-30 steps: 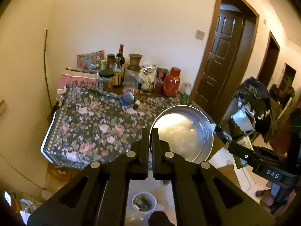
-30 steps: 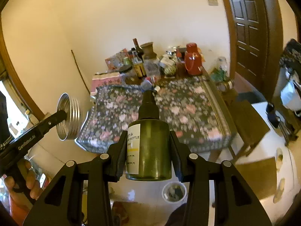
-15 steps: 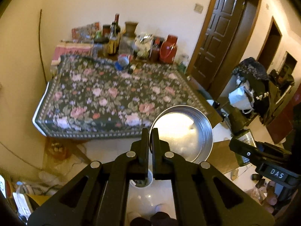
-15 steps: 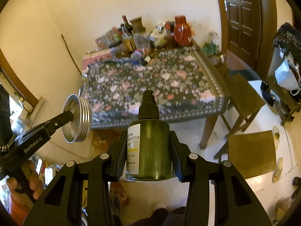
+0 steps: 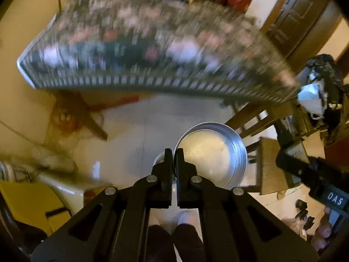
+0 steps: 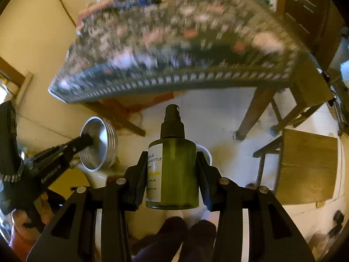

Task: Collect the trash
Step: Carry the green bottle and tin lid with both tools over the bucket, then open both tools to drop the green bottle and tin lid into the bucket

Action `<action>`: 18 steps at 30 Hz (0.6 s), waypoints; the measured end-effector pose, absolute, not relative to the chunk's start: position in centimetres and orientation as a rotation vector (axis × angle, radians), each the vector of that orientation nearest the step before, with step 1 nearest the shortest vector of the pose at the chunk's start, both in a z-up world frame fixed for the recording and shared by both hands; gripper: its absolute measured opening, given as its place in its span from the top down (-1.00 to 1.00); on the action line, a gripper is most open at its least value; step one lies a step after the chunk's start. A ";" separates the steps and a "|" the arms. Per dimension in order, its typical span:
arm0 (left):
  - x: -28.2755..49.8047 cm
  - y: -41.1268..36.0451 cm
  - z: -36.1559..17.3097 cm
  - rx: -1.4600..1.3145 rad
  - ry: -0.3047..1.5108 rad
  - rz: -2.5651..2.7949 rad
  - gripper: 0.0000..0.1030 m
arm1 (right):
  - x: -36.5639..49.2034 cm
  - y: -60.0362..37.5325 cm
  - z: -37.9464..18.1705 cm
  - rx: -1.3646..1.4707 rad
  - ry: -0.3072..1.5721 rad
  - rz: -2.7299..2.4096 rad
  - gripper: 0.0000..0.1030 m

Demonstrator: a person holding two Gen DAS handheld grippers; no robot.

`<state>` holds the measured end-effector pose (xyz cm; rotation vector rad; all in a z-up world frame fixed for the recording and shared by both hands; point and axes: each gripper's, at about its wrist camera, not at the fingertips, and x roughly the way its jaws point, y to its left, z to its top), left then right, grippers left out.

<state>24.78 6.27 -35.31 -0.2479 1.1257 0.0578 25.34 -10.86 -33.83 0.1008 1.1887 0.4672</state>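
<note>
Though tilted, bottle [image 6: 173,170] between right tool [image 6: 173,172] fingers.

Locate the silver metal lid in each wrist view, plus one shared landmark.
Left wrist: metal lid at centre-right, its rim pinched in the left claw.
Right wrist: lid at left-centre, on the left claw's tip.
Shared landmark: floral tablecloth, across the top of both.

Two grippers [image 5: 173,152] [image 6: 172,159], one bottle [image 6: 176,170], one lid [image 5: 213,155]

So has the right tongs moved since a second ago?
Yes. The right tongs, shut on the green spray bottle, pulled back and tipped down: the floral-clothed table slid up-frame, exposing floor and a white bin.
</note>
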 end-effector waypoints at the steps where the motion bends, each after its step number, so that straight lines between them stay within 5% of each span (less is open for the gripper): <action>1: 24.7 6.6 -37.2 -0.261 1.145 0.072 0.98 | 25.9 -10.3 -35.3 0.087 1.198 0.475 0.25; 10: 24.5 9.2 -49.0 -0.302 1.229 0.151 0.98 | 28.7 -6.5 -45.9 0.051 1.237 0.585 0.25; 14: 24.9 9.7 -53.0 -0.321 1.242 0.168 0.98 | 29.6 -5.3 -50.1 0.009 1.277 0.577 -0.19; 18: 25.6 9.4 -56.8 -0.323 1.276 0.160 0.98 | 30.3 -5.8 -52.6 0.012 1.306 0.553 -0.19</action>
